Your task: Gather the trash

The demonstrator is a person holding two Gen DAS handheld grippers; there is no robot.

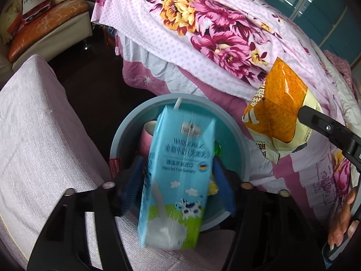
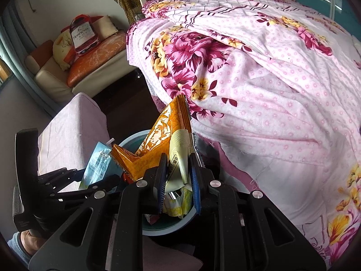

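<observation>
Blue carton [image 1: 176, 176]: sitting loose between the left gripper [image 1: 178, 180]'s spread jaws, over the bin [image 1: 239, 140].
Orange wrapper [image 2: 158, 144]: right gripper [image 2: 177, 180] is pinching it; probably best dropped once it's centred over the bin.

A home, a bedroom or living room: a bed [image 2: 270, 90] heaped with a floral quilt [image 1: 203, 33], a cushioned sofa [image 2: 67, 76] with pillows [image 2: 62, 49] against the wall, a padded stool [image 1: 40, 124], dark floor [image 1: 97, 90].
</observation>
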